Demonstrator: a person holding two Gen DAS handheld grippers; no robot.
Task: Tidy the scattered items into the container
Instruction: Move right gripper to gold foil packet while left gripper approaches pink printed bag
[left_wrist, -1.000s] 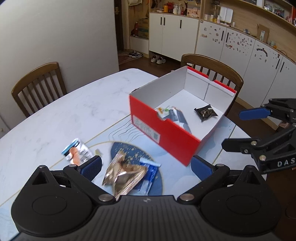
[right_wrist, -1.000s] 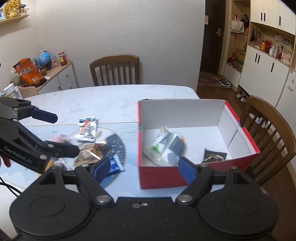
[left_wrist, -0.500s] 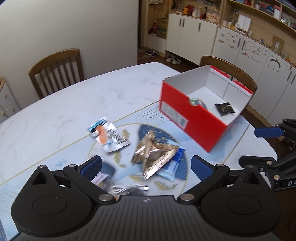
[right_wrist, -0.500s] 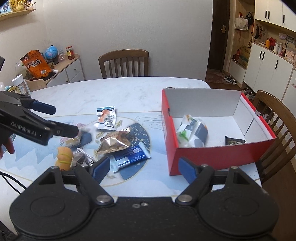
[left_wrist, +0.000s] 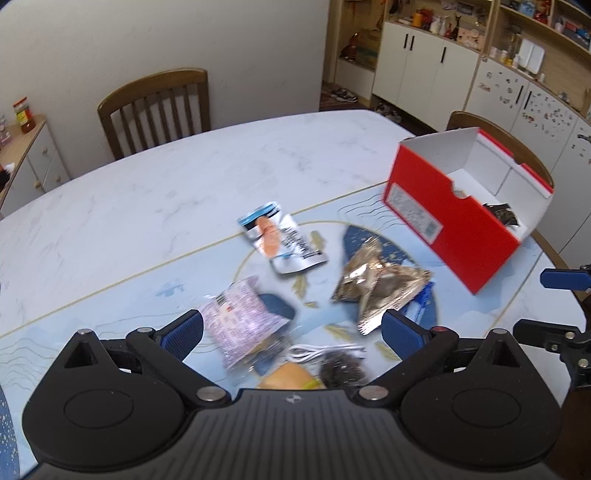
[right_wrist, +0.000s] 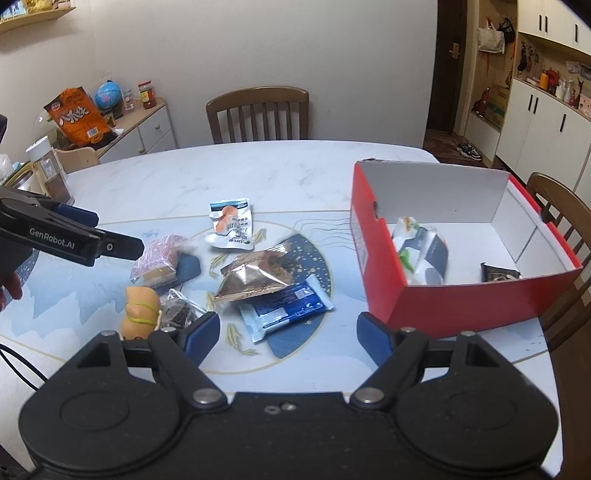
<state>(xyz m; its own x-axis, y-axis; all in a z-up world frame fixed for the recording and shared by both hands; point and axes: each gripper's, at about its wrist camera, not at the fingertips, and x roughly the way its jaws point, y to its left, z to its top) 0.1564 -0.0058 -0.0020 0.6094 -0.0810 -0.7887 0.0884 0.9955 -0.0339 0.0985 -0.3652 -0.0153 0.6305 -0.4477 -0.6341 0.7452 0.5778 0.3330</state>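
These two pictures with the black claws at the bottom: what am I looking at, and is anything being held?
No robot here: a person carries a hand-held gripper in each hand, each with a camera looking along its blue-tipped fingers. One picture looks from the left hand-held gripper, the other from the right hand-held gripper. Both are open and hold nothing. On the table lie snack packets: a gold foil packet, a blue wrapper partly under it, a white pouch and a pink packet. The red box already holds two packets.
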